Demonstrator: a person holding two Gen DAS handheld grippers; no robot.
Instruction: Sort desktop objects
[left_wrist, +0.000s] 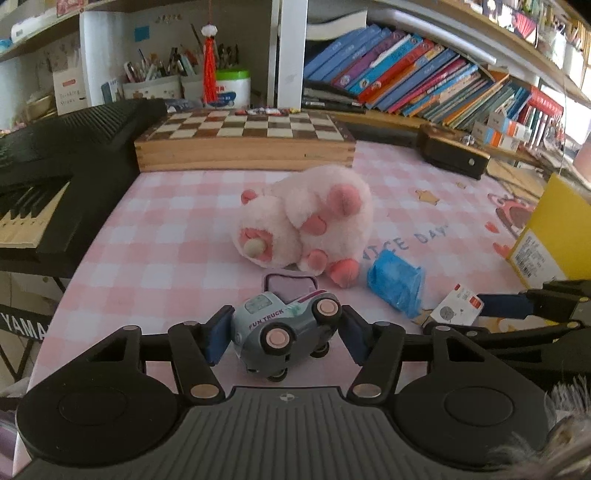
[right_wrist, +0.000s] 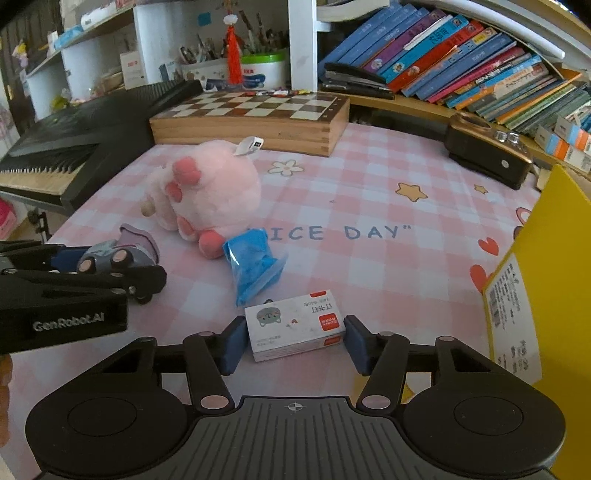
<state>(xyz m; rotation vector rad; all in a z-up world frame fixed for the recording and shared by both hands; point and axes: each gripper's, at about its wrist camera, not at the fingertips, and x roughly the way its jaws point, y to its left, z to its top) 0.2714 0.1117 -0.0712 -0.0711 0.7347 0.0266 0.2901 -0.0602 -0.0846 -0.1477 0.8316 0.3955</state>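
A grey toy truck (left_wrist: 286, 330) lies on its side between the fingers of my left gripper (left_wrist: 284, 334); the pads touch or nearly touch its sides. In the right wrist view the truck (right_wrist: 110, 258) shows behind the left gripper (right_wrist: 96, 275). My right gripper (right_wrist: 295, 341) is open around a white staple box (right_wrist: 295, 328), with small gaps at both pads. The box also shows in the left wrist view (left_wrist: 456, 308). A pink plush toy (left_wrist: 306, 225) lies mid-table, a blue plastic packet (right_wrist: 253, 264) beside it.
A pink checked cloth (right_wrist: 369, 258) covers the table. A wooden chessboard box (left_wrist: 243, 142) stands at the back, a black keyboard (left_wrist: 48, 166) at the left, a yellow box (right_wrist: 535, 288) at the right, a dark wooden case (right_wrist: 487, 151) at back right. Bookshelves stand behind.
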